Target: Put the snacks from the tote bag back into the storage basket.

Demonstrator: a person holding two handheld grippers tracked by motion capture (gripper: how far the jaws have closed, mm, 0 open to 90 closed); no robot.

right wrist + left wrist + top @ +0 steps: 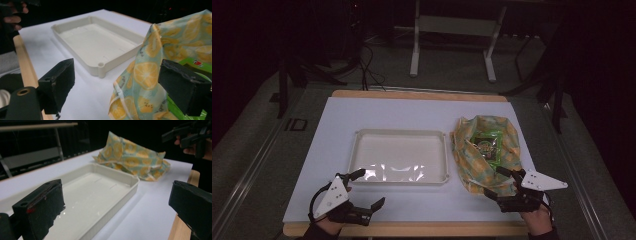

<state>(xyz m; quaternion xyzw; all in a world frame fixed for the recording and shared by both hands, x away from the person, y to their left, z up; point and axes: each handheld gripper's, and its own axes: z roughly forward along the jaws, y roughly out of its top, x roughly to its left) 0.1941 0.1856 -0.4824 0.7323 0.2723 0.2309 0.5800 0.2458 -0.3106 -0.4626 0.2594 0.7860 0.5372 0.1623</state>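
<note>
Left claw [364,189] gapes, holding nothing, at the near edge of the surface [337,125]; tray [362,150] bare. Bag [472,165] sits right of the tray, green packet [487,145] inside. Right claw [498,181] spread wide at the bag's near edge, not gripping — work looks barely begun.

"ID" mark on table frame [295,124]

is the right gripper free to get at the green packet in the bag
Probably yes: the right gripper stands open at the bag's near edge, and the bag gapes, leaving the green packet showing. Loose folds might still catch a jaw.
</note>
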